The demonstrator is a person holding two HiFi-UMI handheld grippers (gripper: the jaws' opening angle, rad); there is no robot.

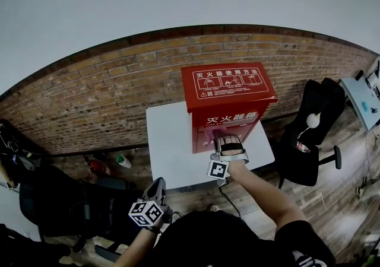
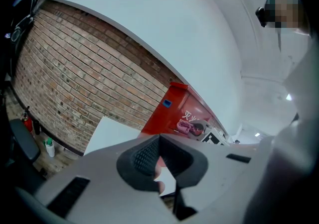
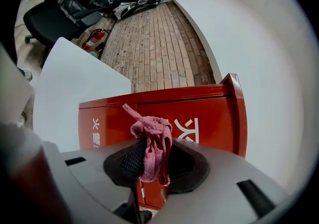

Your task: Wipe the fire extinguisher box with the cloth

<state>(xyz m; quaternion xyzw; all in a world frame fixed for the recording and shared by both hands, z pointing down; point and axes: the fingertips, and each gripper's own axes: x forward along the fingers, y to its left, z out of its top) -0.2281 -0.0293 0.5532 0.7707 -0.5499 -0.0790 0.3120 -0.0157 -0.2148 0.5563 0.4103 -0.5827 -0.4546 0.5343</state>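
The right tool (image 3: 153, 161) grips a crumpled pink cloth (image 3: 152, 138) (bunched upward), right in front of the red box (image 3: 209, 113) with white lettering, on the white desk (image 3: 75, 88). The left tool (image 2: 159, 161) is closed and empty.

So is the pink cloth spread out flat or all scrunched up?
Scrunched up. The pink cloth is bunched into a wad, pinched between the jaws of the right gripper, in front of the red box.

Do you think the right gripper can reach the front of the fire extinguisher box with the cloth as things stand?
Probably yes: the right gripper, shut on the cloth, sits right before the fire extinguisher box, nothing between.
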